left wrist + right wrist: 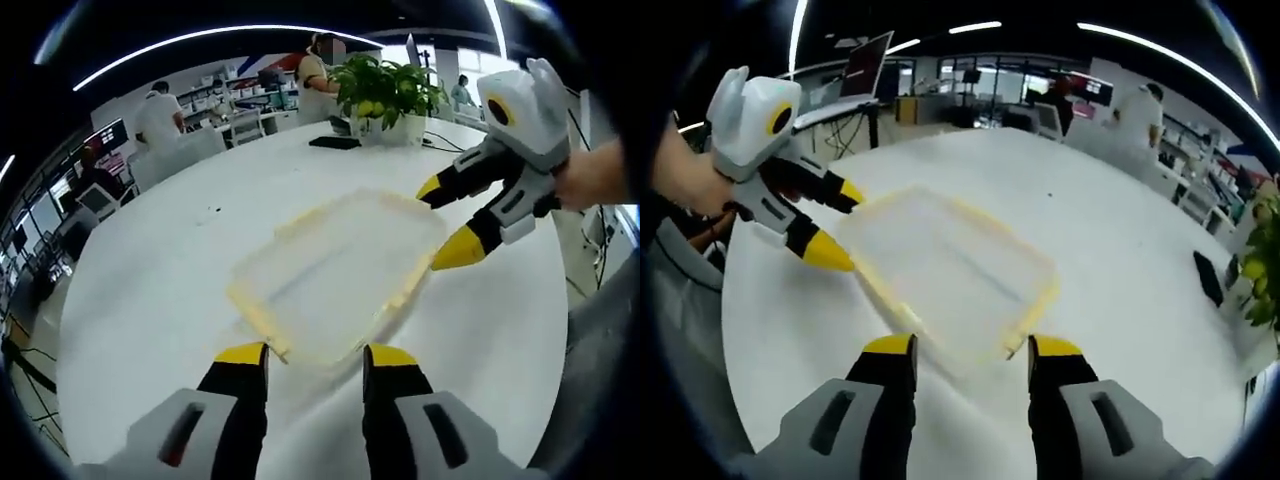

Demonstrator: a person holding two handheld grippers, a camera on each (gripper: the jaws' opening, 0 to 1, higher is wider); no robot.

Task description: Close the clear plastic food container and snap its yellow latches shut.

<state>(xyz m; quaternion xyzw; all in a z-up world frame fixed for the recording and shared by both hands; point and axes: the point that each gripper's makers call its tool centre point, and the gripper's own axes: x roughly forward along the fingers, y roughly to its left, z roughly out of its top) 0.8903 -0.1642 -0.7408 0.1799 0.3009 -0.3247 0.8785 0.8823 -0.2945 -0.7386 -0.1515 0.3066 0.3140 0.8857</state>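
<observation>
A clear plastic food container (340, 275) with pale yellow latches along its rim lies flat on a round white table (180, 270). Whether the latches are snapped is too blurred to tell. In the left gripper view my left gripper (317, 355) is open, its yellow tips on either side of the container's near edge. My right gripper (445, 225) is open at the far right corner, one tip above the rim and one beside it. In the right gripper view the container (950, 270) lies ahead of my open right gripper (970, 347), with the left gripper (840, 225) open at its far left end.
A potted green plant (385, 100) and a flat black object (333, 142) stand at the table's far side. People and office desks fill the room beyond. A hand (680, 180) holds the left gripper. The table edge (750, 400) runs close on the left.
</observation>
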